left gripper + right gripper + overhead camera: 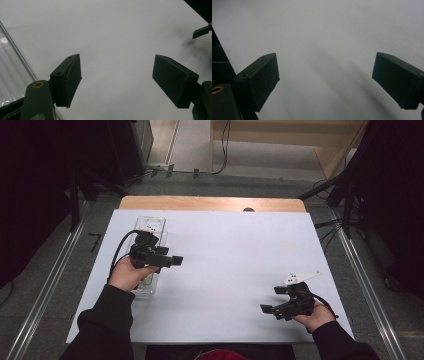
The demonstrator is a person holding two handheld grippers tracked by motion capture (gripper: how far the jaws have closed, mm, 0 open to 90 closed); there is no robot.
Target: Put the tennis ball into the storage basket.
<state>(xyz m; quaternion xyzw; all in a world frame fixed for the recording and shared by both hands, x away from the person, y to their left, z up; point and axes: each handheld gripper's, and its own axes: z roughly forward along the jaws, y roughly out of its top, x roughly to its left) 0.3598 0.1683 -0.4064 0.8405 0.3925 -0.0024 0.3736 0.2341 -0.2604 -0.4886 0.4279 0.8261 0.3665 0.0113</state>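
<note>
Both tongs, left (176, 261) and right (265, 308), gape empty; clear rigid plastic tray (150, 227) on white desk (230, 250) seems light, slippery, best gripped by its rim.

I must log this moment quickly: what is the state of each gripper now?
Left gripper: open, nothing between the jaws.
Right gripper: open, nothing between the jaws.

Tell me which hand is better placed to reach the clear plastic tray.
Left. The left claw hangs open right beside the clear tray, whose edge shows in its own view. The right claw is open too, across the table.
</note>
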